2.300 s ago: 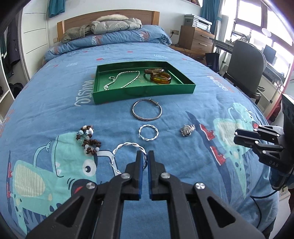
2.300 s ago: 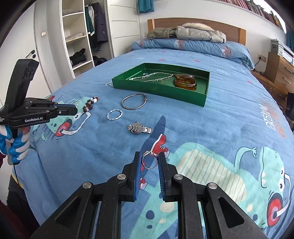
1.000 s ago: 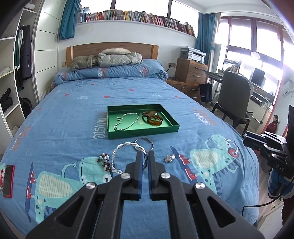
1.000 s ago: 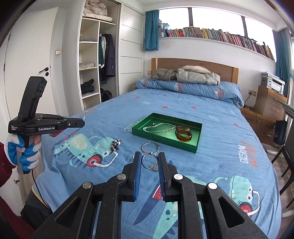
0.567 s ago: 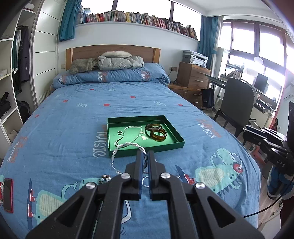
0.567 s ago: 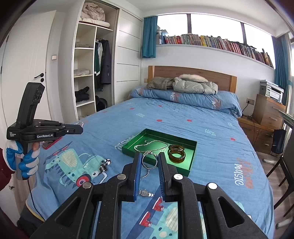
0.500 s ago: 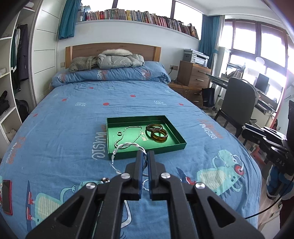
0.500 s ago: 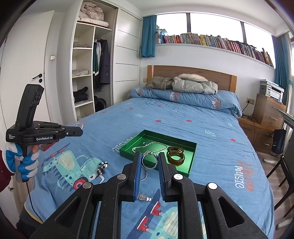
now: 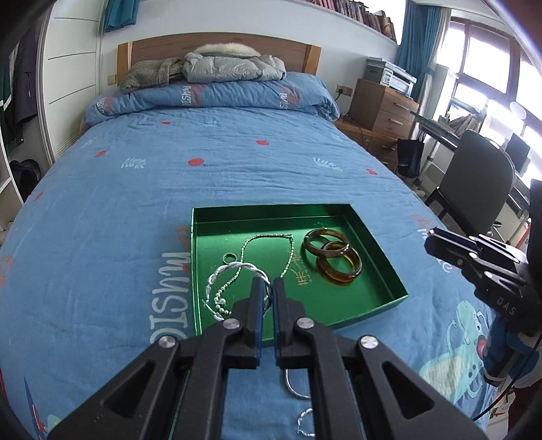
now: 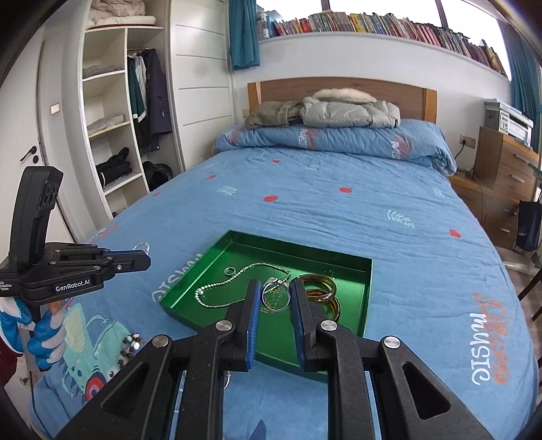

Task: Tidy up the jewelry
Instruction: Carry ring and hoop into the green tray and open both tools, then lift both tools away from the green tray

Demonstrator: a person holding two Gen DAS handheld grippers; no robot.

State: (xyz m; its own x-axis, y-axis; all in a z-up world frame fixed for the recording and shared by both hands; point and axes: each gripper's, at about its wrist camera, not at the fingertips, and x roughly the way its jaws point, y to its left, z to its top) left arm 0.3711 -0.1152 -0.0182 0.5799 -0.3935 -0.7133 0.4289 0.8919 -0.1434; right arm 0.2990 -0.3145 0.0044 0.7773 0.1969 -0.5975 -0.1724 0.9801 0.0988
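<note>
**Over the green tray: both bangles held up**

Above the green tray [image 9: 379, 250] on the bed [image 9: 101, 203], a twisted silver bangle [image 9: 233, 270] is pinched by the left tool [image 9: 266, 287], and a thin silver ring bangle [image 10: 276, 296] is clamped by the right tool [image 10: 275, 298].

Domestic bedroom: a bed [image 10: 332, 210] with blue quilt and wooden headboard [image 10: 342, 89], open wardrobe [image 10: 115, 142] left of it, bookshelf [image 10: 379, 27] above, dresser [image 10: 504, 166] right.
</note>
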